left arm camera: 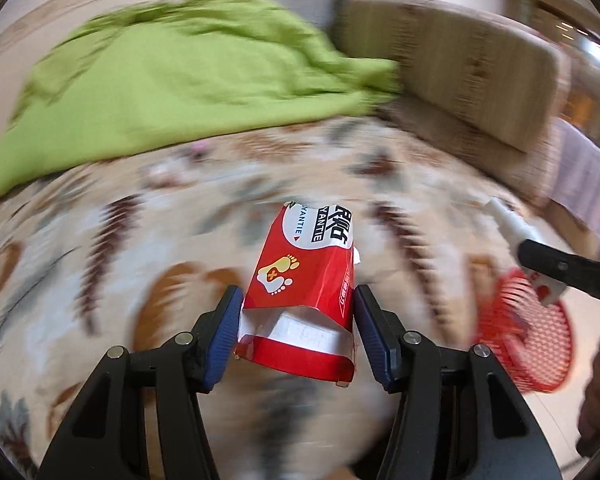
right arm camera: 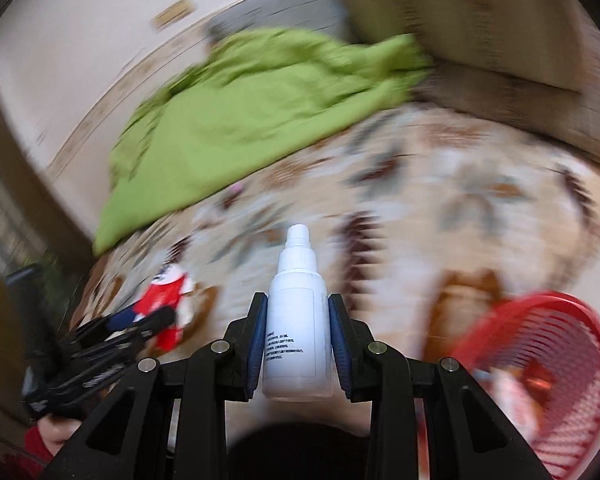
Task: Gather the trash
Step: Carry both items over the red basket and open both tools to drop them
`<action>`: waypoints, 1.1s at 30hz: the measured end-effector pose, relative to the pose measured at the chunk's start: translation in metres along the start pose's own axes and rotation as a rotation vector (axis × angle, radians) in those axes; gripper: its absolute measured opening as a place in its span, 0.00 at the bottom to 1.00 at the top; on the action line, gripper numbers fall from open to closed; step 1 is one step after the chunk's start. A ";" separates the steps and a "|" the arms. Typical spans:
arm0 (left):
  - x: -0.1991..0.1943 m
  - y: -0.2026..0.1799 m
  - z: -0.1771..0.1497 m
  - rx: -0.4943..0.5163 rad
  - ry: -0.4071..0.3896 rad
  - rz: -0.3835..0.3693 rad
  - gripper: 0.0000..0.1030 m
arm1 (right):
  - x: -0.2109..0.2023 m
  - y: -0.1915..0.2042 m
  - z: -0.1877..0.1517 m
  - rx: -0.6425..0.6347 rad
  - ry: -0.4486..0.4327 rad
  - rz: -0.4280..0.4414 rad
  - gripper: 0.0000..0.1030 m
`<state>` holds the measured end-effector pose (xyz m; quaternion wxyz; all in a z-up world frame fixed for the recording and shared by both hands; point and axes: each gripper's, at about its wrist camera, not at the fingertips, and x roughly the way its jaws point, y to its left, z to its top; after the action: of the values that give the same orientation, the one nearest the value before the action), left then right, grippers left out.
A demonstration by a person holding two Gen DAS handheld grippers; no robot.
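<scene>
My left gripper (left arm camera: 298,300) is shut on a torn red and white packet (left arm camera: 300,284) printed with yellow footprints, held above a patterned bed cover (left arm camera: 160,240). In the right wrist view that same packet (right arm camera: 168,292) and the left gripper (right arm camera: 140,320) appear at the lower left. My right gripper (right arm camera: 298,308) is shut on a small white plastic bottle (right arm camera: 298,320), cap pointing away. A red mesh basket (right arm camera: 547,372) sits at the lower right, just below and right of the bottle. In the left wrist view the basket (left arm camera: 527,328) lies under the right gripper's black finger (left arm camera: 567,270) and the bottle (left arm camera: 511,228).
A crumpled green blanket (left arm camera: 172,84) lies across the far side of the bed. A brown padded headboard (left arm camera: 459,64) rises at the back right. A hand in a red sleeve (right arm camera: 48,440) holds the left gripper. Both views are motion-blurred.
</scene>
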<state>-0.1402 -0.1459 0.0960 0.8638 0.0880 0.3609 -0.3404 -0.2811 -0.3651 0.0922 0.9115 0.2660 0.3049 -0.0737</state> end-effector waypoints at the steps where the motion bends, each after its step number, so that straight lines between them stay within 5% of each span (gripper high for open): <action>1: 0.001 -0.015 0.005 0.022 0.009 -0.048 0.55 | -0.012 -0.015 0.000 0.026 -0.010 -0.026 0.32; 8: 0.022 -0.138 0.025 0.159 0.142 -0.382 0.56 | -0.080 -0.117 -0.012 0.206 -0.058 -0.208 0.32; 13: 0.044 -0.204 0.015 0.236 0.245 -0.516 0.62 | -0.086 -0.154 -0.028 0.293 -0.026 -0.237 0.34; 16: 0.056 -0.215 0.010 0.232 0.292 -0.510 0.63 | -0.089 -0.167 -0.032 0.326 -0.030 -0.257 0.45; 25: 0.054 -0.177 0.021 0.119 0.272 -0.463 0.64 | -0.074 -0.144 -0.005 0.268 -0.069 -0.209 0.45; 33: 0.062 -0.209 0.021 0.171 0.292 -0.553 0.64 | -0.098 -0.132 0.013 0.234 -0.148 -0.250 0.46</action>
<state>-0.2329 -0.3445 0.0886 0.6672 0.1068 0.4611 -0.5752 -0.3927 -0.4869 0.1012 0.8781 0.3240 0.2568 -0.2407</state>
